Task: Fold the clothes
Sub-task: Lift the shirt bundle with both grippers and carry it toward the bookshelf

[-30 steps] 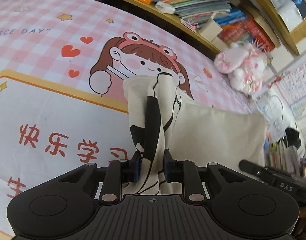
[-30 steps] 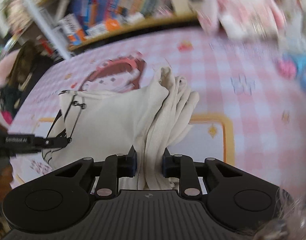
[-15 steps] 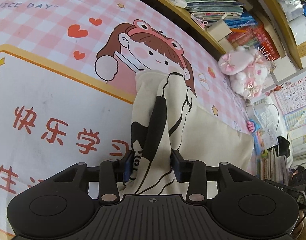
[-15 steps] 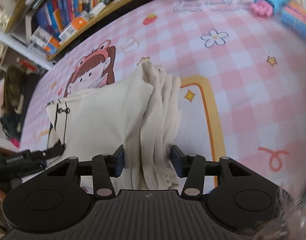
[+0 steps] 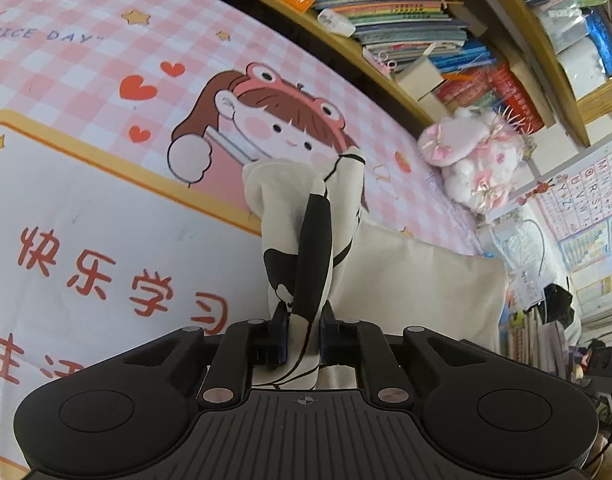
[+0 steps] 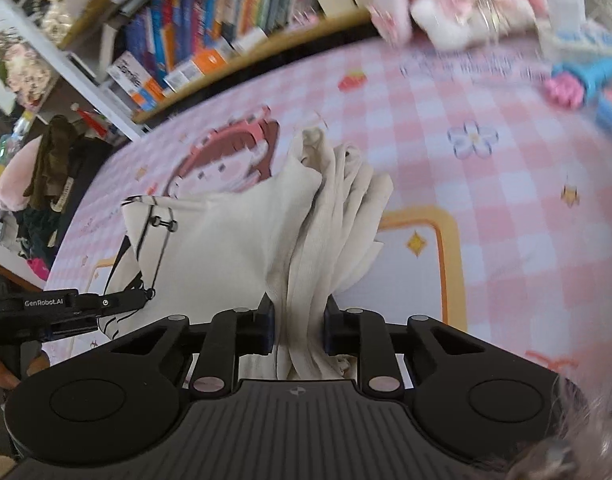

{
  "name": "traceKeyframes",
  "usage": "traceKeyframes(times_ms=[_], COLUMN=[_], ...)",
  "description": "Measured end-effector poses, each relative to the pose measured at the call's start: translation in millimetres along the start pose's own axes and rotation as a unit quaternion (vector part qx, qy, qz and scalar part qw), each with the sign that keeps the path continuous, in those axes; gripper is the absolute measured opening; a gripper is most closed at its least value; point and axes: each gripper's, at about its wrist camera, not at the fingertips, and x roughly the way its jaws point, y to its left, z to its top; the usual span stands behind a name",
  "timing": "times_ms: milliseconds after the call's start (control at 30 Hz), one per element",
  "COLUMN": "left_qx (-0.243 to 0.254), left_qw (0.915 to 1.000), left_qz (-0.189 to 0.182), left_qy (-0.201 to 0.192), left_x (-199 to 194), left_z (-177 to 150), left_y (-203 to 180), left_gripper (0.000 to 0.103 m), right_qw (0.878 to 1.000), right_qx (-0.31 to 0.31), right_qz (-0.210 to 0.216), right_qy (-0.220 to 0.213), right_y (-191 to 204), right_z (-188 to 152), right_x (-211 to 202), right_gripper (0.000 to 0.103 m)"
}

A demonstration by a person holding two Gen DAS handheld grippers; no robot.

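Note:
A cream garment [image 5: 405,280] with black printed lines lies partly raised over the pink checked mat [image 5: 86,60]. My left gripper [image 5: 302,332] is shut on a bunched end of it that carries a black band, and the cloth stands up in front of the fingers. My right gripper [image 6: 300,332] is shut on the other end, a thick bundle of plain cream folds. Between the two grips the garment [image 6: 226,240] spans as a flat sheet. In the right wrist view, a black finger [image 6: 118,302] of the left gripper reaches the printed edge.
A low wooden shelf of books [image 5: 385,4] runs along the far edge of the mat. A pink and white plush toy [image 5: 465,152] sits at the back right. Blue and pink toys [image 6: 585,80] lie on the mat's right side. Clothes hang at far left [image 6: 50,168].
Half a second ago both pairs of jaws stood wider around the cloth; now both are closed tight on it again. The right wrist view has swung and is blurred by motion.

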Motion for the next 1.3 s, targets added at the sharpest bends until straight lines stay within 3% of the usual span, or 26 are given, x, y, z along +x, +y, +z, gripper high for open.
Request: traceKeyframes(times_ms=[533, 767, 1300], left_qx=[0.044, 0.058, 0.079], left_qw=[0.999, 0.998, 0.9949], left_qz=[-0.007, -0.019, -0.052], left_qy=[0.0, 0.015, 0.036], left_x=[3, 9, -6], left_z=[1, 7, 52], left_y=[-26, -26, 20], left_gripper=[0.012, 0.012, 0.012], right_qw=[0.998, 0.998, 0.996], right_qx=[-0.039, -0.02, -0.004], right_qz=[-0.011, -0.027, -0.066], right_qy=[-0.05, -0.058, -0.067], right_y=[5, 4, 59], right_z=[-8, -12, -12], right_x=[-24, -28, -3], right_gripper=[0.02, 0.02, 0.02])
